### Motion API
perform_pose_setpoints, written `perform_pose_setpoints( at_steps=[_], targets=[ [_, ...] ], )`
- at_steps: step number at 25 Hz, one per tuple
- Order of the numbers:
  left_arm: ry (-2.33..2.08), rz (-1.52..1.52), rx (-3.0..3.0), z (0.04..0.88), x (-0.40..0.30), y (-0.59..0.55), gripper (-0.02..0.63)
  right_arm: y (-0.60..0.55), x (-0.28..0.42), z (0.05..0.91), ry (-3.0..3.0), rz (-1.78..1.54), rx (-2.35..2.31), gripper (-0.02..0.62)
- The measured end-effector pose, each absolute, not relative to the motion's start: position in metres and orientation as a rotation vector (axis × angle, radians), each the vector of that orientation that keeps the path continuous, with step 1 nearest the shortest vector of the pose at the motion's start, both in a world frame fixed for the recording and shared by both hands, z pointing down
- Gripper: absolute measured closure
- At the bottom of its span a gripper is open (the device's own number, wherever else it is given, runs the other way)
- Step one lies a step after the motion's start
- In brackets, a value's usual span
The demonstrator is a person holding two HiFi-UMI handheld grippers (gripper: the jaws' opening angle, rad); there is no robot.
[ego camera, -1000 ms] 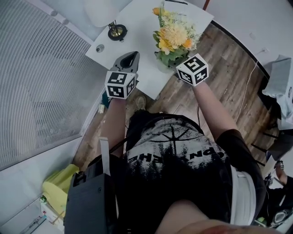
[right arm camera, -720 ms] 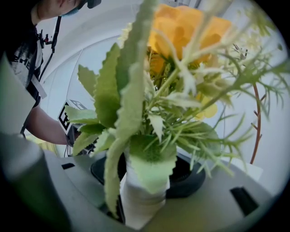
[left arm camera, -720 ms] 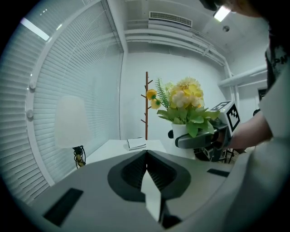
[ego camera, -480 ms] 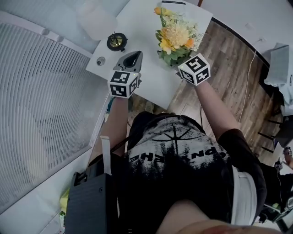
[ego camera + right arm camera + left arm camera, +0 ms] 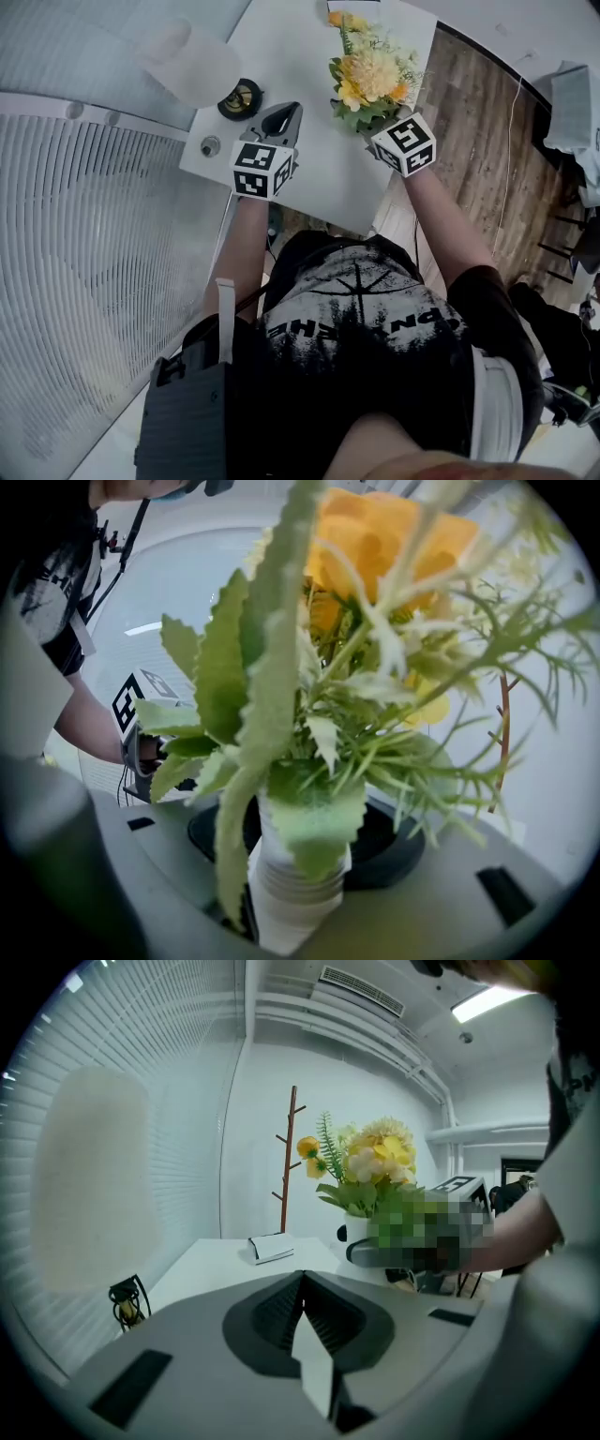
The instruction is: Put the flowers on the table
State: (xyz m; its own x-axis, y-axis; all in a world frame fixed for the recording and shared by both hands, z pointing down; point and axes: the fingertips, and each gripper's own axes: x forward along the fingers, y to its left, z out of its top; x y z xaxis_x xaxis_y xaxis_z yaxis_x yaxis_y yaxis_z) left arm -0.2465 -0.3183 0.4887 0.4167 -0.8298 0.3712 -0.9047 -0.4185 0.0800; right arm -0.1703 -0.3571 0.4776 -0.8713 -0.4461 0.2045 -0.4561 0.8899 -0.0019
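A bunch of yellow and orange flowers with green leaves stands in a white ribbed vase. My right gripper is shut on the vase over the white table, its fingertips hidden under the leaves. I cannot tell whether the vase base touches the table. In the left gripper view the flowers rise to the right above the table. My left gripper is shut and holds nothing, to the left of the flowers, above the table's near part.
A small black and brass object and a small round piece lie at the table's left edge. A white box sits at the far end, with a brown coat stand behind. Blinds fill the left; wood floor lies right.
Both grippers and the flowers have moved a little farther in over the table. The head camera has shifted too. The grip on the vase is unchanged.
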Motion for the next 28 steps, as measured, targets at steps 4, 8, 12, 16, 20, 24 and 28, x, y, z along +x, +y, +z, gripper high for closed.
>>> perform_pose_setpoints(
  at_steps=[4,8,12,16,20,24,28],
  targets=[
    [-1.43,0.407,2.426,0.503,-0.248,-0.332,0.595,-0.374,-0.178,0.492,-2.836,0.078,0.746,0.351],
    [-1.364,0.433,2.439,0.511,-0.24,-0.344,0.594,-0.392,-0.178,0.497,-2.822,0.086,0.799,0.351],
    [-1.318,0.45,2.453,0.518,-0.235,-0.354,0.594,-0.403,-0.175,0.504,-2.827,0.075,0.845,0.351],
    [-1.297,0.446,2.457,0.521,-0.233,-0.364,0.594,-0.415,-0.178,0.508,-2.842,0.056,0.869,0.351],
    [-1.274,0.436,2.461,0.527,-0.229,-0.37,0.595,-0.423,-0.18,0.514,-2.843,0.052,0.897,0.351],
    [-1.247,0.456,2.474,0.534,-0.223,-0.367,0.594,-0.428,-0.176,0.52,-2.856,0.059,0.924,0.351],
    [-1.226,0.534,2.489,0.543,-0.221,-0.357,0.594,-0.43,-0.176,0.517,-2.89,0.043,0.952,0.351]
  ],
)
